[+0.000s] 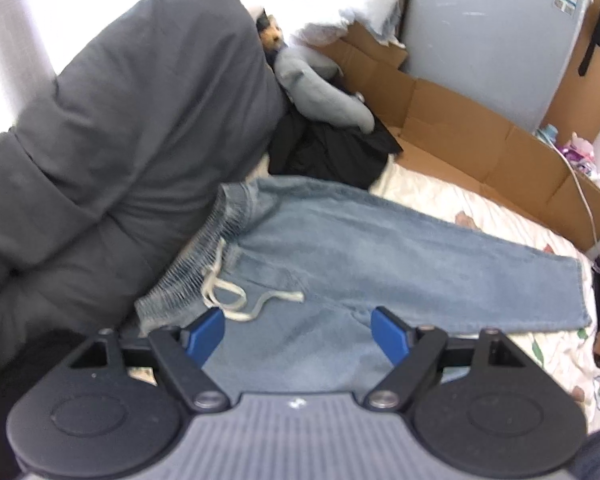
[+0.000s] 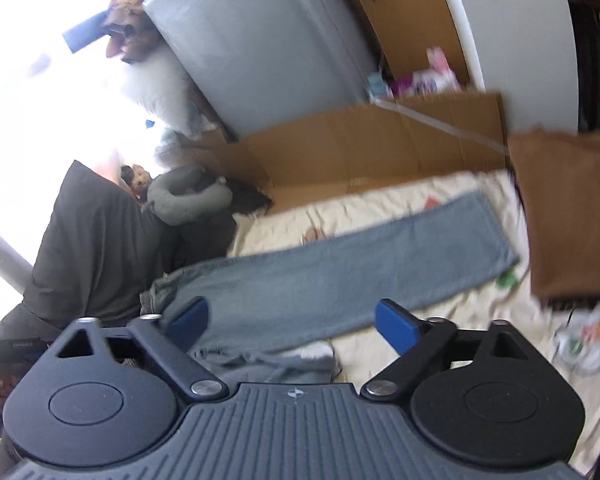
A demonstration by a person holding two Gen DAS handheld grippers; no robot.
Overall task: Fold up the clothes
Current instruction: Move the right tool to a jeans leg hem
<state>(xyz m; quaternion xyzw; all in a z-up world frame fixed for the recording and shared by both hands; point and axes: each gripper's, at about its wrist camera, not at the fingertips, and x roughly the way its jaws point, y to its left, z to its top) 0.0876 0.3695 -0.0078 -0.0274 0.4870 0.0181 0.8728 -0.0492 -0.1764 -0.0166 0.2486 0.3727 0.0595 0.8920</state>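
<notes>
duvet (image 1: 112, 128) bunched left of the jeans, clearing room | jeans (image 1: 364, 248) flat on the sheet, legs stacked, ready to fold | left gripper (image 1: 298, 330) wide, empty, over the crotch | right gripper (image 2: 288, 326) wide, empty, over the thigh | brown stack (image 2: 572, 216) right of the hem, seemingly done

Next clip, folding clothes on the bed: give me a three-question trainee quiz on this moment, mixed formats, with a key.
1. True or false: the left claw is clamped on the drawstring of the jeans.
2. What lies just past the jeans' hem end, as seen from the right wrist? A) a brown folded garment B) a red towel C) a pair of shoes
3. Fill in: the elastic waistband lies against a dark grey ____.

Key:
1. False; both the left and the right claw stand open above the denim, with nothing pinched.
2. A
3. pillow
</notes>
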